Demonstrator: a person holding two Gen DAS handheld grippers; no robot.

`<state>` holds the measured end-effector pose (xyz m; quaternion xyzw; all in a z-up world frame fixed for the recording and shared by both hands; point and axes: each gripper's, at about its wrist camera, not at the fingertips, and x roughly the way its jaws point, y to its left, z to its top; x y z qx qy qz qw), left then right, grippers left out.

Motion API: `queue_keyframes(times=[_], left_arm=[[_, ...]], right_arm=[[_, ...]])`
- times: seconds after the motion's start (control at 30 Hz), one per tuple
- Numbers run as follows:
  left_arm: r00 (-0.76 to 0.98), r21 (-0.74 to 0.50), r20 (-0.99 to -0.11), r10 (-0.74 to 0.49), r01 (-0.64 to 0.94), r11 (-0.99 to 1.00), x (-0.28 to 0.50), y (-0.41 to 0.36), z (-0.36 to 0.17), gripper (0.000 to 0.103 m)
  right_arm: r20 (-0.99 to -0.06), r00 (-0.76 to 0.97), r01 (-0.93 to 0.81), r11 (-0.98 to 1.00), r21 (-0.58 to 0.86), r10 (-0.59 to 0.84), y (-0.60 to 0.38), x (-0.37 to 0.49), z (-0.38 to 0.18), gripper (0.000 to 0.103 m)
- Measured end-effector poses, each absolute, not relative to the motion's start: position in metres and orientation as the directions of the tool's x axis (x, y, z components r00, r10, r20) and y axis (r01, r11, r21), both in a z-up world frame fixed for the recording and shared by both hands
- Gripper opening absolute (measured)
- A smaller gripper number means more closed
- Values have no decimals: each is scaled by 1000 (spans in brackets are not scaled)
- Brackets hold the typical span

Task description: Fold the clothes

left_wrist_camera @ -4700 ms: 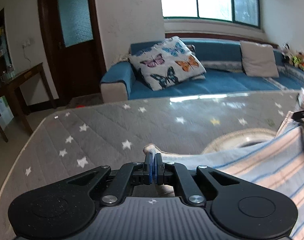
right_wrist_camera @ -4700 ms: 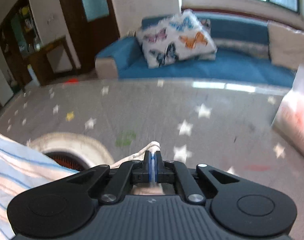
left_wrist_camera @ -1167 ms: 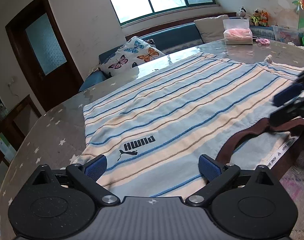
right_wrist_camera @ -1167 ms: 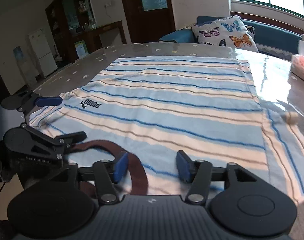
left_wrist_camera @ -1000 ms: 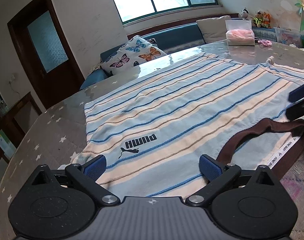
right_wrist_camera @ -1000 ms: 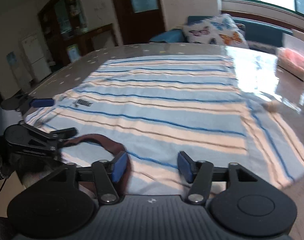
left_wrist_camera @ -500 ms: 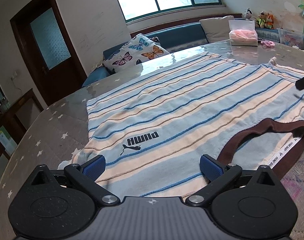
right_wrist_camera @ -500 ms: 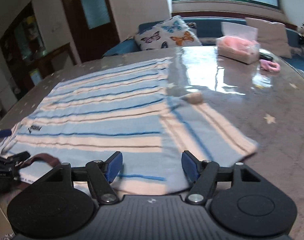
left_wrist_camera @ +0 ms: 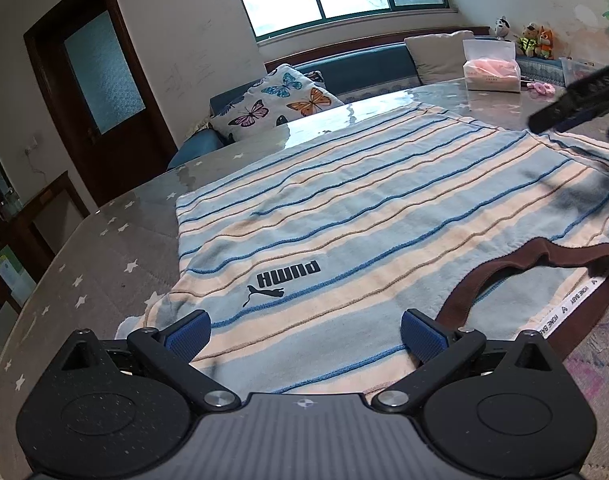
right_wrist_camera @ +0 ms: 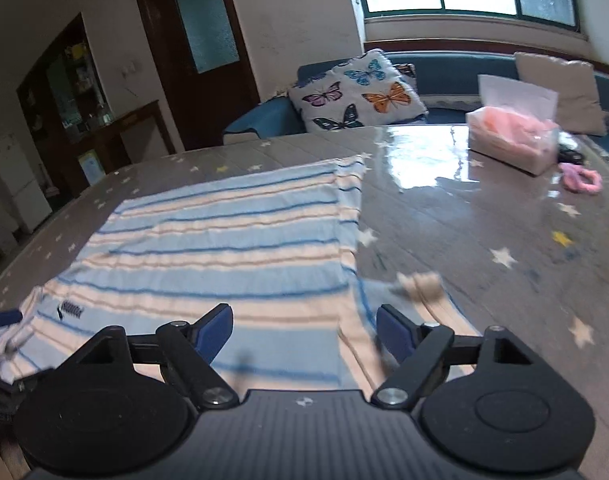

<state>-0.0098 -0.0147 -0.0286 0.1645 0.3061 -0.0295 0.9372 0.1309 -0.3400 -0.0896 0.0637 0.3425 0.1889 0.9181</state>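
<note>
A striped shirt [left_wrist_camera: 344,216] in light blue and cream, with a brown collar [left_wrist_camera: 544,256] and a black logo, lies spread flat on the table [left_wrist_camera: 104,248]. My left gripper [left_wrist_camera: 304,330] stands open just above the shirt's near edge, left of the collar, nothing between its blue pads. In the right wrist view the shirt [right_wrist_camera: 224,248] fills the left half, and its right sleeve [right_wrist_camera: 420,292] lies ahead. My right gripper [right_wrist_camera: 304,330] hovers over that side, jaws opening, gripping nothing. Part of the right gripper [left_wrist_camera: 576,104] shows at the far right of the left wrist view.
A tissue box [right_wrist_camera: 512,136] and a pink hair tie [right_wrist_camera: 580,178] sit on the grey star-patterned table at the far right. Behind the table runs a blue sofa with a butterfly cushion [right_wrist_camera: 356,96]. A dark door and cabinets stand at the left.
My right gripper has swung from the collar toward the shirt's right sleeve, and its jaws have widened. The left gripper has stayed open in place over the near edge.
</note>
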Motion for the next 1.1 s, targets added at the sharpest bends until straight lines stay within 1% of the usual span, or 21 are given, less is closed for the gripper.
queue_keyframes(times=[0.07, 0.2, 0.53, 0.77, 0.93, 1.0, 1.03, 1.07, 1.1], left_arm=[[810, 288, -584, 45, 155, 945, -10, -14, -29, 103], [809, 286, -586, 45, 154, 946, -10, -14, -29, 103], [808, 283, -587, 44, 154, 947, -9, -14, -29, 103], [808, 277, -588, 41, 154, 949, -9, -13, -29, 103], [806, 271, -590, 45, 146, 951, -8, -13, -29, 103], [806, 270, -590, 47, 143, 952, -8, -14, -29, 103], [806, 269, -590, 47, 141, 953, -8, -14, -29, 103], [805, 268, -591, 48, 141, 953, -7, -14, -29, 103], [805, 268, -592, 48, 141, 953, -7, -14, -29, 103]], right_arm=[[-609, 686, -303, 917, 258, 398, -341, 141, -94, 82], [-630, 688, -253, 933, 257, 360, -351, 156, -108, 82], [-590, 744, -164, 942, 294, 314, -389, 136, -102, 83], [-618, 767, -39, 975, 220, 170, -413, 97, -108, 85], [-621, 775, 4, 980, 198, 122, -420, 77, -111, 85], [-615, 780, 6, 980, 198, 119, -419, 70, -112, 82], [-613, 782, 11, 981, 194, 113, -418, 68, -112, 79], [-613, 784, 16, 983, 181, 99, -415, 67, -111, 72], [-612, 786, 21, 986, 167, 87, -414, 66, -112, 68]])
